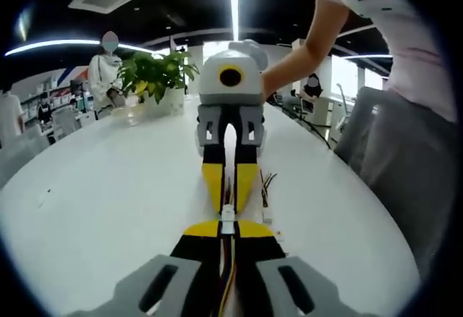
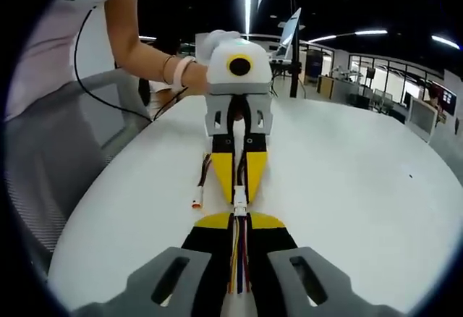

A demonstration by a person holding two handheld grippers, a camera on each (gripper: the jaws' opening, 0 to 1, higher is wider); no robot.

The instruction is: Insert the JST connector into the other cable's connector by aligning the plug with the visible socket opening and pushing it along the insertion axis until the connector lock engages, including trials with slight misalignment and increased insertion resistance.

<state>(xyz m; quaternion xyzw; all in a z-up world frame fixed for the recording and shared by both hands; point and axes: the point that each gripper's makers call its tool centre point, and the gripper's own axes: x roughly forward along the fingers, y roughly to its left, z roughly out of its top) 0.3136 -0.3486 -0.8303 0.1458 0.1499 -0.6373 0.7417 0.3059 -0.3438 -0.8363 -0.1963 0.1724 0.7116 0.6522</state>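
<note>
In the left gripper view my left gripper (image 1: 228,226) is shut on a cable of yellow and red wires ending in a small white JST connector (image 1: 228,214). Facing it tip to tip, my right gripper (image 1: 229,203) meets that connector. In the right gripper view my right gripper (image 2: 239,218) is shut on a cable of red, blue and yellow wires (image 2: 239,255). Its white connector (image 2: 240,198) touches the tips of the left gripper (image 2: 239,189). The two connectors sit together in line; whether the lock is engaged I cannot tell.
A spare cable (image 1: 268,187) with a white plug (image 2: 195,203) lies on the white table (image 1: 108,187) beside the grippers. A potted plant (image 1: 155,78) stands at the table's far end. The person's arm (image 2: 145,49) and a grey chair (image 2: 51,158) are close by.
</note>
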